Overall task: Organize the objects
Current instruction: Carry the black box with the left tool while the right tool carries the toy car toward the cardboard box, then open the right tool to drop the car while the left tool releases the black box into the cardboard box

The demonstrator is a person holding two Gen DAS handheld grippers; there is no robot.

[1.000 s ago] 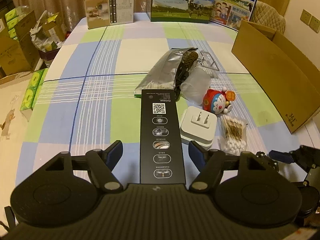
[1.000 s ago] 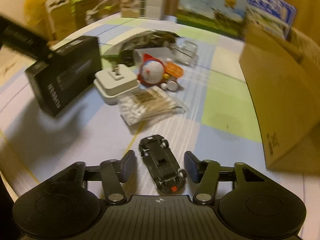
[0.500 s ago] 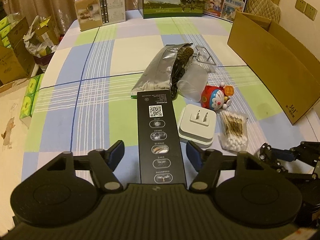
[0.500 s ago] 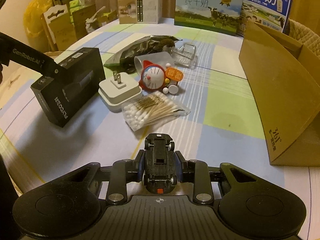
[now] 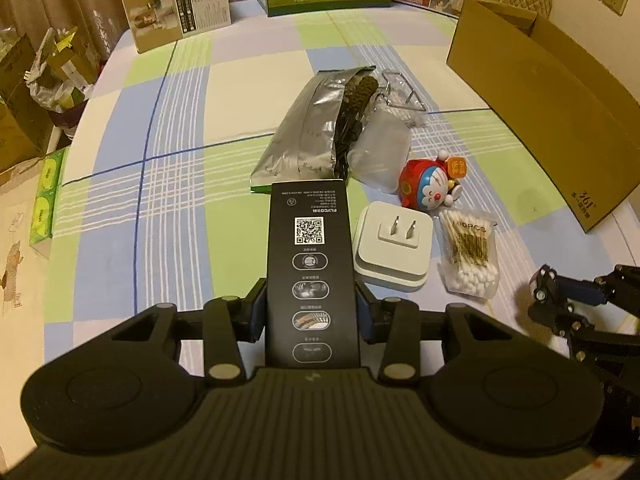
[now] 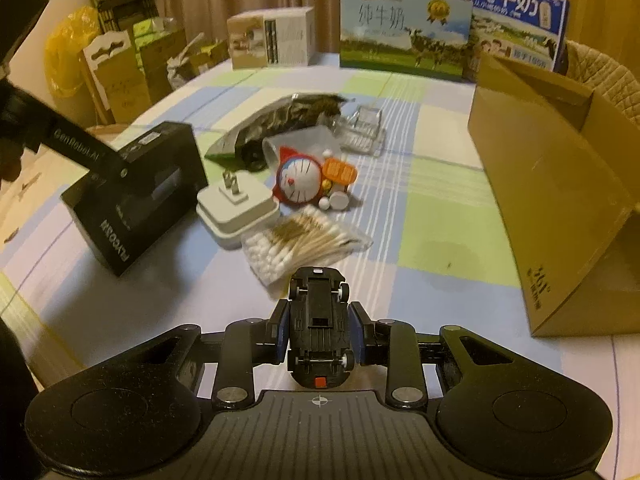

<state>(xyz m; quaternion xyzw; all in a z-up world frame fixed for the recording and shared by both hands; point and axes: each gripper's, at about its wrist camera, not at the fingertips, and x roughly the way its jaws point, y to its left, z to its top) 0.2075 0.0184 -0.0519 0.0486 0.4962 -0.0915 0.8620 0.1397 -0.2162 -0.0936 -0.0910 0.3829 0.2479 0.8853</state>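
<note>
My left gripper (image 5: 310,312) is shut on a long black box (image 5: 310,264) with a QR code; the box also shows in the right wrist view (image 6: 132,200), resting on the table. My right gripper (image 6: 318,328) is shut on a small black toy car (image 6: 318,316), held upside down above the tablecloth; it shows at the right edge of the left wrist view (image 5: 576,300). Beside the box lie a white plug adapter (image 5: 394,248), a bag of cotton swabs (image 5: 472,256), a Doraemon toy (image 5: 430,184), a silver foil bag (image 5: 308,136) and a clear plastic case (image 5: 400,96).
An open cardboard box (image 6: 560,184) (image 5: 552,92) stands on its side at the table's right. Milk cartons (image 6: 404,36) and a white carton (image 6: 272,38) stand at the far edge. Boxes and bags (image 5: 36,80) sit on the floor to the left.
My left gripper has closed onto the black box. My right gripper closed on the toy car and lifted it off the table.
</note>
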